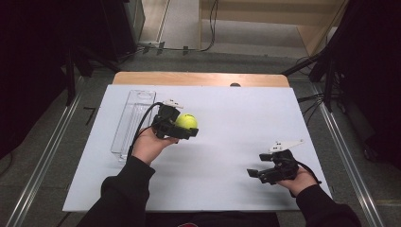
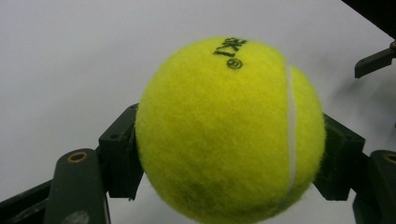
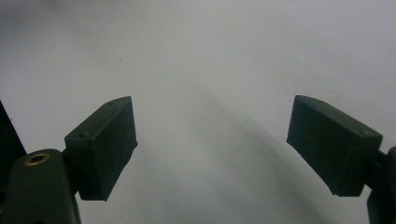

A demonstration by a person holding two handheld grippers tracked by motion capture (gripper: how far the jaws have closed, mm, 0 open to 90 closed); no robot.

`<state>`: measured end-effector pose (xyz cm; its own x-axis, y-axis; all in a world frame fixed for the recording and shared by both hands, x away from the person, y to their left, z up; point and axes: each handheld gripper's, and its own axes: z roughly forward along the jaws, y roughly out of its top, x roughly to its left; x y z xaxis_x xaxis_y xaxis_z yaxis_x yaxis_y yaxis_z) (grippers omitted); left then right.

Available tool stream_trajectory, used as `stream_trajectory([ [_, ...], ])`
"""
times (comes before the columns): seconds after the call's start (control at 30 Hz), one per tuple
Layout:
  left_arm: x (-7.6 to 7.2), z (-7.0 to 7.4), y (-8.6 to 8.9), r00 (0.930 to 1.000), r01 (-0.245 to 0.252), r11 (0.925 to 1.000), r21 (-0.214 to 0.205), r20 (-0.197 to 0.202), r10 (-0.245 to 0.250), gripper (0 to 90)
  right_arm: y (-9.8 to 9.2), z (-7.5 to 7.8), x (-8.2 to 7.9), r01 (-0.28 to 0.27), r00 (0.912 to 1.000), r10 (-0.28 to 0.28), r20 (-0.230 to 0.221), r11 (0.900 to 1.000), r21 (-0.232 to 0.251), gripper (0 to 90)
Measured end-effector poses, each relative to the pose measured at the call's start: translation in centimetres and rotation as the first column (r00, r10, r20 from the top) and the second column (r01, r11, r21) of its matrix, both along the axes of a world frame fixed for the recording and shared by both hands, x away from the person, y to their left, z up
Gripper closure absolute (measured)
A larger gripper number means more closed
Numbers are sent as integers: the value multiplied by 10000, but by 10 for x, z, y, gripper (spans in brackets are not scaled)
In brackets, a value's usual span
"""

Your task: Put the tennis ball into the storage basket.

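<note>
While the left gripper squeezes the ball between its two pads, the ball sits left of the middle of the high view, above the white table. A clear tray lies just left of it. At the lower right, the right gripper is wide open and holds nothing.

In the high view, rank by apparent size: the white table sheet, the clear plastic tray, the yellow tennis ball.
1. White table sheet, largest.
2. Clear plastic rectangular tray, lying at the sheet's left.
3. Yellow felt tennis ball, smallest, clamped in the left tool.
</note>
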<state>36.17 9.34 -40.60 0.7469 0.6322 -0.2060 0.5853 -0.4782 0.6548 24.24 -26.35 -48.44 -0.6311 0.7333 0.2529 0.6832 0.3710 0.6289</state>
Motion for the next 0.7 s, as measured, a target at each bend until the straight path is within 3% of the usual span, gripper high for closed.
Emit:
stream_trajectory([
  [0.7, 4, 4, 12, 9997, -199, 9998, -3, -159, 199, 261, 0, 0, 0, 21, 10000, -21, -4, 10000, 2, 137],
])
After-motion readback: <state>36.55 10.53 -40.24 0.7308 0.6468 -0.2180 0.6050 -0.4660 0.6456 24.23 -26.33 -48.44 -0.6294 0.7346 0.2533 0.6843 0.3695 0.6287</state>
